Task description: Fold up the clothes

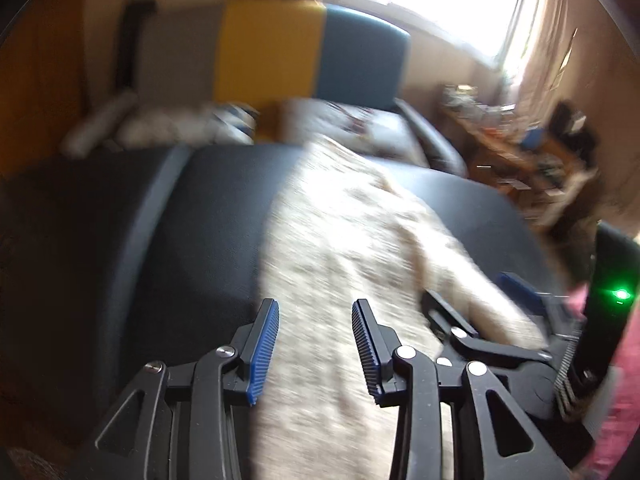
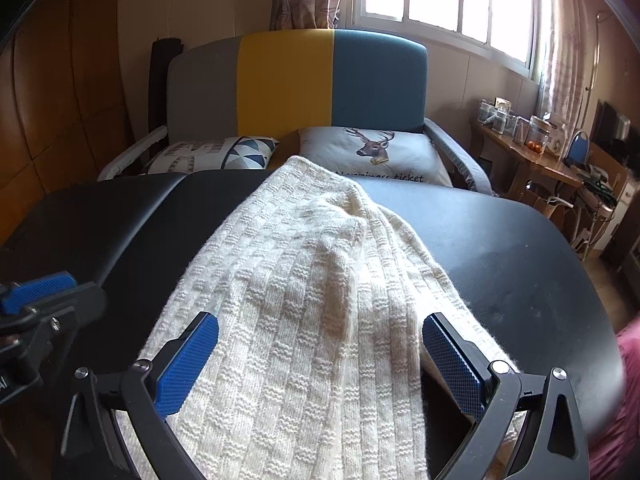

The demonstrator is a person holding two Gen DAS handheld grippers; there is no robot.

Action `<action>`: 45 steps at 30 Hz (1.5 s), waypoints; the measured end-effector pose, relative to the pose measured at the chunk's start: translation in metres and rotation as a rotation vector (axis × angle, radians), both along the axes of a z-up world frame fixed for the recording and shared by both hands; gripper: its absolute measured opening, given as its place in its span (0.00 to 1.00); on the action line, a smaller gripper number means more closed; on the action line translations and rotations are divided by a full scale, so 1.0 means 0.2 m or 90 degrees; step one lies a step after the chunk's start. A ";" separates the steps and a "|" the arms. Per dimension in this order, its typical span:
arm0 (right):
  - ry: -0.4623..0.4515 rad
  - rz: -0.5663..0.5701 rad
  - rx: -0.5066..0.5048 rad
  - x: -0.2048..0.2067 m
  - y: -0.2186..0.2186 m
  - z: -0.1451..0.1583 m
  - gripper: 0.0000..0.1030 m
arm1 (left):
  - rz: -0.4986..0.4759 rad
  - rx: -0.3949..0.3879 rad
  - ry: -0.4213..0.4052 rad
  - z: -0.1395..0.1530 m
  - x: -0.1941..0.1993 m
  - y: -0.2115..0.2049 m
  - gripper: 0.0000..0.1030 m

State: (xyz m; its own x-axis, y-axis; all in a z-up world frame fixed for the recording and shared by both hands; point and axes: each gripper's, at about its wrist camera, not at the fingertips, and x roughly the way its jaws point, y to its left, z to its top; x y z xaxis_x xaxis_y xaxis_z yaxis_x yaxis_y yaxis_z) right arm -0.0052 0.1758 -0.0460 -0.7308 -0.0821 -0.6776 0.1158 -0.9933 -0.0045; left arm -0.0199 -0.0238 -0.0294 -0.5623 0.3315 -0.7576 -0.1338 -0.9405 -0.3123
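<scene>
Cream knit sweater (image 2: 304,292), waffle-ribbed, bunched lengthwise down frame centre on black counter (image 2: 520,248); bare counter either side. Right tool (image 2: 320,364) spread wide astride it; left tool (image 1: 316,348) parted, empty.

Only legible text: "ticket" on deer cushion (image 2: 374,152), right wrist view, along its front edge; the word before it is part hidden by the knit, approx "…ppiness". Left wrist view: nothing readable, too blurred.
</scene>
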 end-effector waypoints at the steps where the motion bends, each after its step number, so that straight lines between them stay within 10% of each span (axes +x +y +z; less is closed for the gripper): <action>1: 0.002 0.007 -0.021 0.01 0.03 0.00 1.00 | -0.013 0.046 -0.023 -0.04 -0.01 -0.02 0.37; 13: -0.095 -0.056 -0.331 0.23 0.78 -0.13 1.00 | -0.096 0.230 -0.150 -0.28 0.08 -0.22 0.38; 19: -0.127 -0.100 -0.188 0.22 0.89 -0.19 0.99 | -0.126 0.187 -0.162 -0.30 0.11 -0.18 0.38; 22: -0.142 -0.111 -0.137 0.18 0.88 -0.25 0.72 | -0.145 0.143 -0.150 -0.28 0.10 -0.11 0.38; 26: -0.145 -0.145 -0.089 0.12 0.89 -0.33 0.64 | -0.199 0.068 -0.122 -0.20 0.05 0.07 0.38; 31: -0.043 -0.081 -0.207 0.17 0.85 -0.15 0.69 | -0.240 0.061 -0.130 -0.20 0.03 0.20 0.38; 36: -0.103 0.040 -0.287 0.10 0.71 -0.21 0.71 | -0.272 0.064 -0.146 -0.22 0.01 0.30 0.38; 40: -0.156 0.033 -0.294 0.05 0.68 -0.38 0.43 | -0.247 0.067 -0.151 -0.24 0.03 0.20 0.38; 45: -0.189 0.014 -0.320 0.05 0.70 -0.53 0.45 | -0.238 0.069 -0.150 -0.21 0.03 0.15 0.38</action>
